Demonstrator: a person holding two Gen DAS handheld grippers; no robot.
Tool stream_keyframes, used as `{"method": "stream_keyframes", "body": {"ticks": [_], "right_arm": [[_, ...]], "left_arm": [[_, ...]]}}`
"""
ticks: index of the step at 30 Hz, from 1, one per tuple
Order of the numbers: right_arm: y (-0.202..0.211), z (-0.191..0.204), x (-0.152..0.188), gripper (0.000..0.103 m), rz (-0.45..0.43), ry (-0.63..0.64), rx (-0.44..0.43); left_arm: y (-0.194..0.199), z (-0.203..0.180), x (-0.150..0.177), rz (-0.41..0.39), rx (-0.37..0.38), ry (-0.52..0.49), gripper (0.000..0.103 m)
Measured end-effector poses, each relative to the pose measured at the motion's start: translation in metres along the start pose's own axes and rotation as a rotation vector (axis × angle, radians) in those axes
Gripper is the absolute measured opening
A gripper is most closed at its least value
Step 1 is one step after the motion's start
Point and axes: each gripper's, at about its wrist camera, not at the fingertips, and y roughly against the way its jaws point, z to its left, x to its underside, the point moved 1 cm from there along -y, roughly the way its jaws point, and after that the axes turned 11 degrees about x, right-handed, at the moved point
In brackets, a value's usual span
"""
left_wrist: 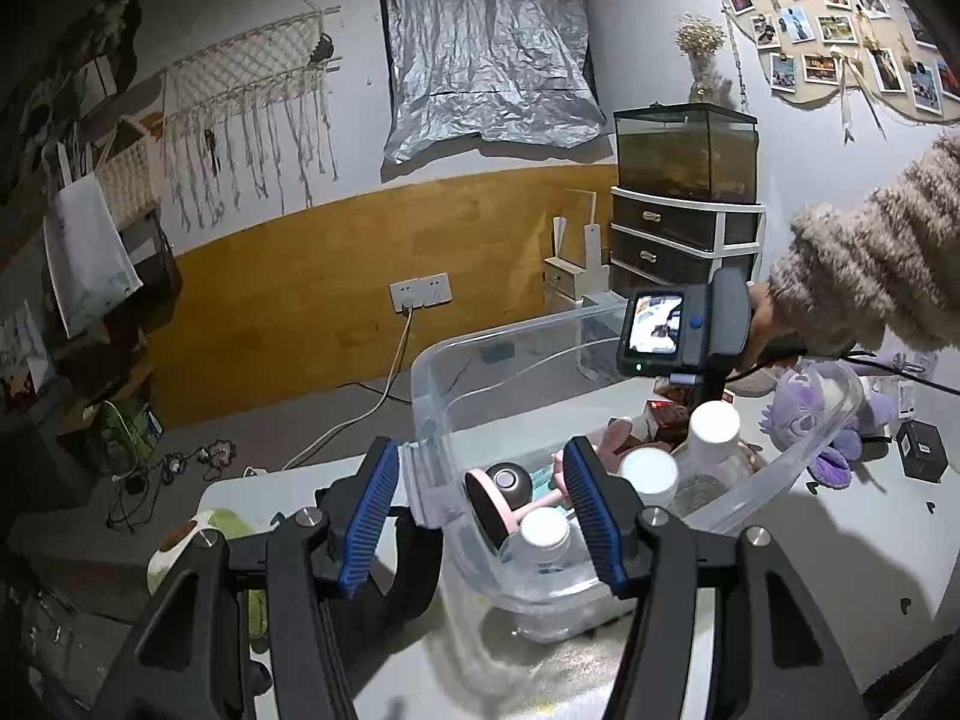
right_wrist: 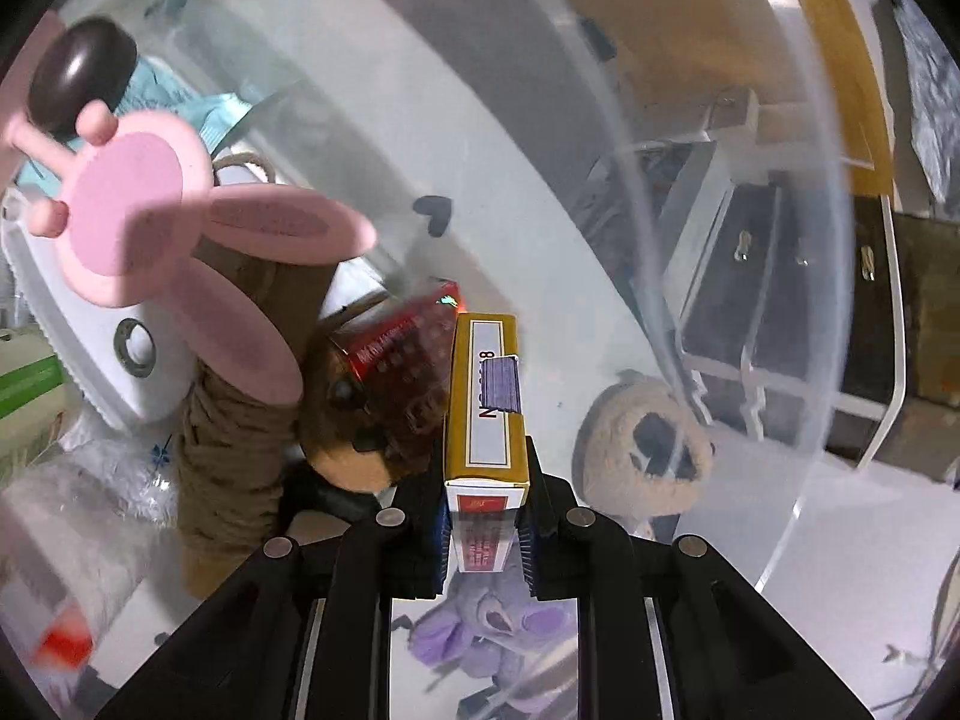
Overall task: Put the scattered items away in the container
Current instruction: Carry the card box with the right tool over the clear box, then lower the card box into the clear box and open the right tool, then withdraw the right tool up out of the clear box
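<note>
A clear plastic bin [left_wrist: 432, 396] stands on the white table; its rim also shows in the right wrist view [right_wrist: 840, 312]. It holds white-capped bottles [left_wrist: 714, 426], a pink rabbit-shaped item [right_wrist: 138, 210], a dark round object [left_wrist: 507, 480] and a red box [right_wrist: 396, 348]. My left gripper [left_wrist: 480, 516] is open, its fingers straddling the bin's near-left corner. My right gripper [right_wrist: 485, 516] is shut on a gold and white box [right_wrist: 483, 402], held over the bin's inside. The right gripper's body shows in the left wrist view [left_wrist: 684, 336] above the bin's far side.
A purple plush toy [left_wrist: 834, 408] and a small black box [left_wrist: 924, 450] lie on the table right of the bin. A green and white plush [left_wrist: 198, 534] lies at the left. A beige plush [right_wrist: 642, 450] sits beyond the bin wall. Drawers with a tank [left_wrist: 684, 204] stand behind.
</note>
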Motion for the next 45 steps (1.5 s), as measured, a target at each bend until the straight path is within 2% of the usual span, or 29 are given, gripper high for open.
{"method": "stream_keyframes", "body": {"ticks": [2, 4, 5, 6, 7, 11, 14, 15, 17, 19, 22, 26, 32, 33, 35, 38, 39, 40, 41, 42, 45], "right_arm": [[-0.001, 0.007, -0.004, 0.020, 0.001, 0.024, -0.014], [0.001, 0.011, -0.006, 0.027, -0.001, 0.036, -0.043], [0.003, 0.009, -0.007, 0.037, 0.000, 0.029, -0.064], [0.004, 0.007, -0.007, 0.053, 0.001, 0.022, -0.086], [0.008, 0.004, -0.007, 0.059, -0.004, 0.012, -0.110], [0.025, -0.020, -0.001, 0.061, -0.059, -0.043, -0.187], [0.035, -0.036, 0.007, 0.059, -0.091, -0.085, -0.264], [0.035, -0.035, 0.010, 0.040, -0.082, -0.091, -0.320], [0.035, -0.034, 0.018, 0.019, -0.060, -0.102, -0.441], [0.033, -0.019, 0.022, 0.018, -0.035, -0.061, -0.474], [0.025, 0.001, 0.027, 0.018, -0.012, -0.016, -0.447], [0.014, -0.006, 0.033, 0.018, 0.008, -0.102, -0.451], [0.029, -0.047, 0.050, 0.018, -0.061, -0.295, -0.517], [0.037, -0.060, 0.056, 0.018, -0.090, -0.348, -0.532], [0.052, -0.085, 0.070, 0.018, -0.150, -0.455, -0.561], [0.070, -0.110, 0.096, 0.018, -0.237, -0.585, -0.588], [0.076, -0.116, 0.105, 0.024, -0.266, -0.621, -0.593], [0.087, -0.119, 0.116, 0.035, -0.308, -0.655, -0.595], [0.094, -0.120, 0.126, 0.073, -0.347, -0.693, -0.592], [0.100, -0.122, 0.135, 0.100, -0.385, -0.733, -0.587], [0.113, -0.122, 0.157, 0.100, -0.459, -0.819, -0.593]], "left_arm": [[0.000, 0.004, 0.002, 0.002, 0.002, 0.009, 0.058], [0.000, 0.007, 0.005, 0.005, 0.004, 0.019, 0.058], [-0.001, 0.009, 0.006, 0.006, 0.005, 0.024, 0.058], [-0.001, 0.011, 0.008, 0.011, 0.007, 0.030, 0.058], [-0.002, 0.013, 0.009, 0.014, 0.007, 0.036, 0.058], [-0.003, 0.017, 0.012, 0.019, 0.007, 0.056, 0.058], [-0.003, 0.018, 0.012, 0.018, 0.006, 0.061, 0.058], [-0.003, 0.018, 0.012, 0.018, 0.007, 0.063, 0.058], [-0.004, 0.017, 0.012, 0.019, 0.009, 0.065, 0.058], [-0.006, 0.014, 0.012, 0.023, 0.011, 0.065, 0.058], [-0.007, 0.010, 0.012, 0.028, 0.015, 0.061, 0.058], [-0.008, 0.007, 0.012, 0.035, 0.017, 0.054, 0.058], [-0.008, 0.004, 0.009, 0.043, 0.039, 0.073, 0.060], [-0.007, 0.003, 0.008, 0.044, 0.040, 0.076, 0.071], [-0.003, -0.001, 0.006, 0.021, 0.022, 0.072, 0.088], [0.002, -0.006, 0.002, 0.004, 0.018, 0.057, 0.093], [0.003, -0.008, 0.001, 0.005, 0.013, 0.055, 0.098], [0.003, -0.009, 0.001, 0.004, 0.005, 0.057, 0.101], [0.005, -0.009, -0.001, 0.002, -0.003, 0.066, 0.103], [0.006, -0.010, -0.002, 0.000, -0.010, 0.075, 0.103], [0.010, -0.009, -0.004, 0.000, -0.004, 0.126, 0.103]]}}
